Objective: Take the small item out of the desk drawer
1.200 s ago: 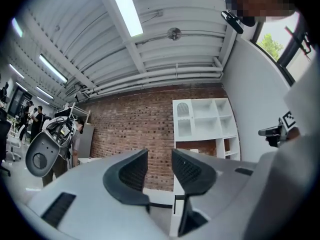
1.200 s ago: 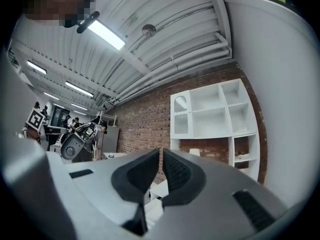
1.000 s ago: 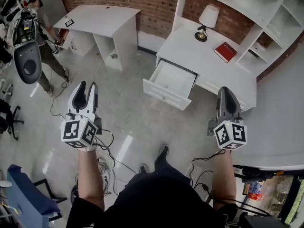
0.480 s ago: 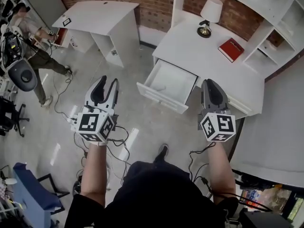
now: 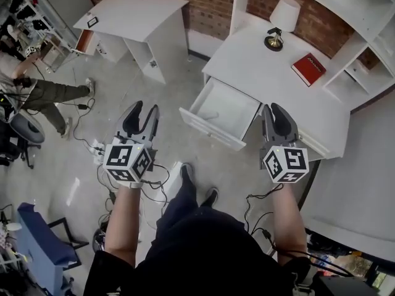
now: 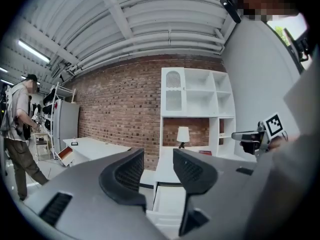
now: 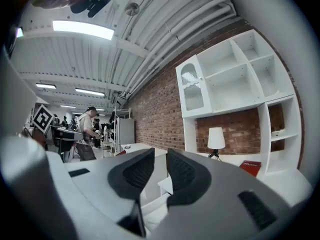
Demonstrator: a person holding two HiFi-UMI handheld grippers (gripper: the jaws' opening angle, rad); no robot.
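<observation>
Drawer [image 5: 221, 111] stood open | we could not make out the small item inside | left gripper [image 5: 144, 111] left of drawer, fingers spread, empty | right gripper [image 5: 275, 111] right of it, fingers just opening, slightly apart, empty

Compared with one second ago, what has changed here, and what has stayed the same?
The left hand-held gripper and the right hand-held gripper moved toward the desk and tipped down from the ceiling to face it. The right jaws have just been opening, nothing between them; the left jaws stand apart, empty. Nothing was grasped. The drawer stays open; the lamp and red book have not moved.
</observation>
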